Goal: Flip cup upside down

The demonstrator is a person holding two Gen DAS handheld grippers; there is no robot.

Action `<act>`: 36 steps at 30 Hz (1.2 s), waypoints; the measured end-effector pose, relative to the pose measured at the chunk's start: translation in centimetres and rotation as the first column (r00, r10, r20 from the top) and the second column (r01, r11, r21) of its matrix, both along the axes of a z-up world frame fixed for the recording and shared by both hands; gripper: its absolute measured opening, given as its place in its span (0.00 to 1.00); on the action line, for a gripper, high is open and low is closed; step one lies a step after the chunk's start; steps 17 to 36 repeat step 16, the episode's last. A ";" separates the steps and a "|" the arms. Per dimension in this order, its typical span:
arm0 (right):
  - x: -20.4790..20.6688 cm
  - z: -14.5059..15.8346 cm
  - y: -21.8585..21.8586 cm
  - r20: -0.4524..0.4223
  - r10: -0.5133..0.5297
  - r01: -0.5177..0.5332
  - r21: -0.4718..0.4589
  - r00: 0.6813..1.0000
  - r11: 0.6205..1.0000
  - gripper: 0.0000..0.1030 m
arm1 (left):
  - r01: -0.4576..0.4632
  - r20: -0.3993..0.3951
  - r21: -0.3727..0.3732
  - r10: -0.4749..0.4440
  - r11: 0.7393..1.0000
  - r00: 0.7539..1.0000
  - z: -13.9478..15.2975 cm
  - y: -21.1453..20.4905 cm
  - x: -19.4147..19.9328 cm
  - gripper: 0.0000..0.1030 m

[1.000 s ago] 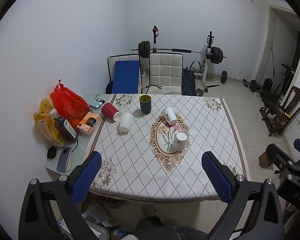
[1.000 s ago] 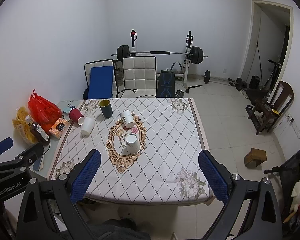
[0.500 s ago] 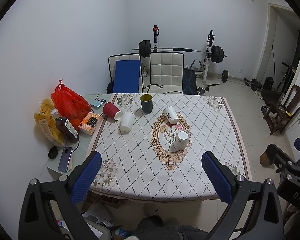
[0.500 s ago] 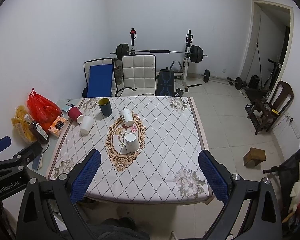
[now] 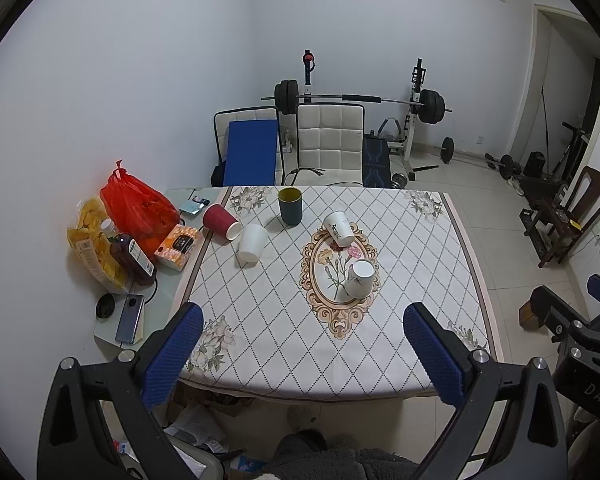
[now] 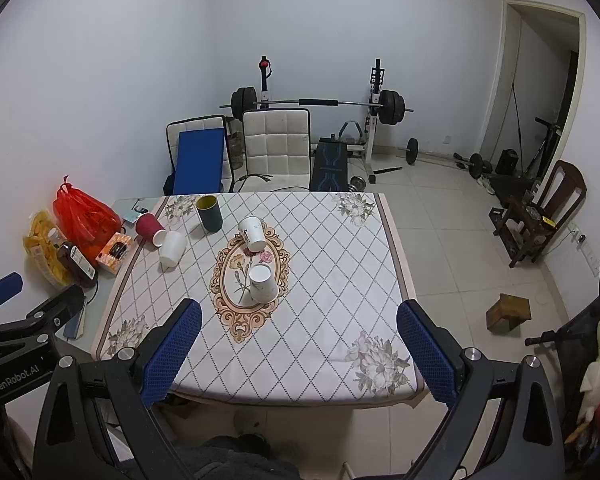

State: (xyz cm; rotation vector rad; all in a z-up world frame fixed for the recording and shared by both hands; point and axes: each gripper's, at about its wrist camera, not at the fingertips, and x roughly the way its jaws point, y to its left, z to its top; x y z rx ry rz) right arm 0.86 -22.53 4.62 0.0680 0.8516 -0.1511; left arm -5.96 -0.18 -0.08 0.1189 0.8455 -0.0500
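Cup [image 5: 358, 279] lies well beyond both spread, empty grippers.

Both claws are just hanging up high and level, spread wide with nothing between the pads. Left claw [image 5: 300, 344]: blue pads at roughly 7 and 5 o'clock in its own view, black arms running down to the bottom corners. Right claw [image 6: 298, 340]: same deal, fully spread. From the left cam the right one pokes in at 4 o'clock; from the right cam the left one sits at 8 o'clock.
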 end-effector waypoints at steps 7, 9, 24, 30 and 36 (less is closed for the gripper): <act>-0.1 0.1 0.0 0.002 0.002 -0.002 0.002 1.000 1.000 0.97 | 0.001 0.004 0.001 -0.001 1.000 1.000 0.2 -0.1 -0.1 1.00; -0.1 0.1 0.0 0.004 0.003 -0.003 0.008 1.000 1.000 0.97 | 0.003 0.002 0.001 -0.003 1.000 1.000 0.2 -0.1 -0.1 1.00; -0.1 0.1 0.0 0.004 0.004 -0.004 0.008 1.000 1.000 0.97 | 0.005 0.008 -0.001 -0.005 1.000 1.000 0.4 -0.1 -0.3 1.00; -0.1 0.1 0.0 0.004 0.004 -0.004 0.008 1.000 1.000 0.97 | 0.005 0.008 -0.001 -0.005 1.000 1.000 0.4 -0.1 -0.3 1.00; -0.1 0.1 0.0 0.004 0.004 -0.004 0.008 1.000 1.000 0.97 | 0.005 0.008 -0.001 -0.005 1.000 1.000 0.4 -0.1 -0.3 1.00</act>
